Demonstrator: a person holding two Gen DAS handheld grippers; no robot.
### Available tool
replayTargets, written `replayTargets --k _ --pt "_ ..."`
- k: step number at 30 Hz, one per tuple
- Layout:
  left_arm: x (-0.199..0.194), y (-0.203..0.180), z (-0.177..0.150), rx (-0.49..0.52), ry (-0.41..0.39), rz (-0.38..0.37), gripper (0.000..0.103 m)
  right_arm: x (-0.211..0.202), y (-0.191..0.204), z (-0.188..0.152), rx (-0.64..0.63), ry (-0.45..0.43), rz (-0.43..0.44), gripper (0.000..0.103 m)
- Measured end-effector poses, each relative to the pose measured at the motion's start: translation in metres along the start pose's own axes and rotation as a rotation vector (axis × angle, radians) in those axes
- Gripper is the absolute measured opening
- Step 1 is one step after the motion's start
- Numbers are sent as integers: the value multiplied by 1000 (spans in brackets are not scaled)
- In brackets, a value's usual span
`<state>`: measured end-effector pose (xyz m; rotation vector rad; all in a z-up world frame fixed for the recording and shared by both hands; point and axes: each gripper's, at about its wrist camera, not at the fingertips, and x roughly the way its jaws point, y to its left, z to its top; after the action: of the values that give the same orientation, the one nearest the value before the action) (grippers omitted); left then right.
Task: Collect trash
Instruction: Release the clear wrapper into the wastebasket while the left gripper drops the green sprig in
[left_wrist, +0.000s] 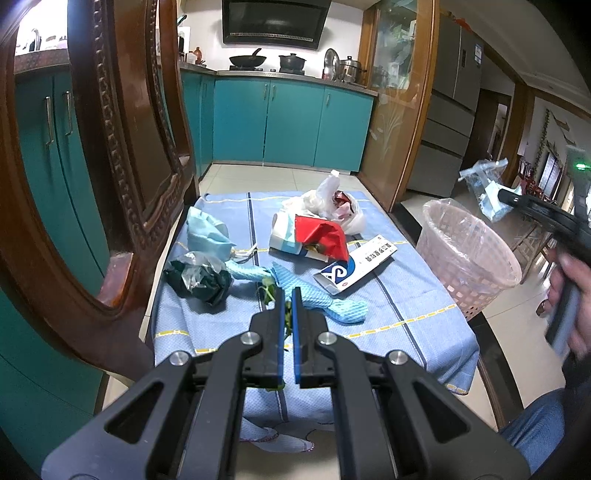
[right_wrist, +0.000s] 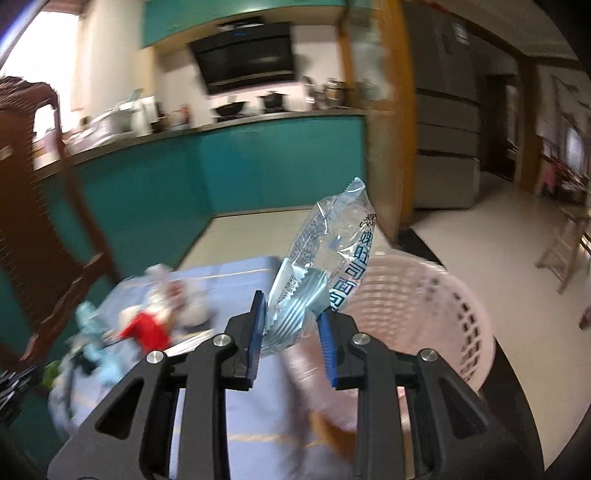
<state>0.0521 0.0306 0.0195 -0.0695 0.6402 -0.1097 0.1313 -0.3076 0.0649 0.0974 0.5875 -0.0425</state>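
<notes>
The right tongs held a clear crinkled plastic wrapper above the pink lattice waste basket; the left tongs, nearly shut on green leaf scraps, waited beside it. Most litter remained on the blue-clothed counter.

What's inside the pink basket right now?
The pink basket holds a clear plastic liner; no trash shows in it, but its bottom is hidden behind the near wall. The right gripper holds a clear wrapper beside the rim, not yet inside.
</notes>
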Motion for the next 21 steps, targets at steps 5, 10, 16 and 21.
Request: replayTargets --k 5,10,16,21 --pt "2 -2 -1 14 5 1 4 43 -38 -5 25 100 -104 61" --pt "6 -4 -1 19 21 -11 4 -3 -45 -2 86 2 -116 93" --pt "19 -43 20 87 61 -105 4 -57 -66 1 259 -192 -145 100" --pt "48 -137 76 183 54 -282 4 -73 -101 0 400 -272 -178 100"
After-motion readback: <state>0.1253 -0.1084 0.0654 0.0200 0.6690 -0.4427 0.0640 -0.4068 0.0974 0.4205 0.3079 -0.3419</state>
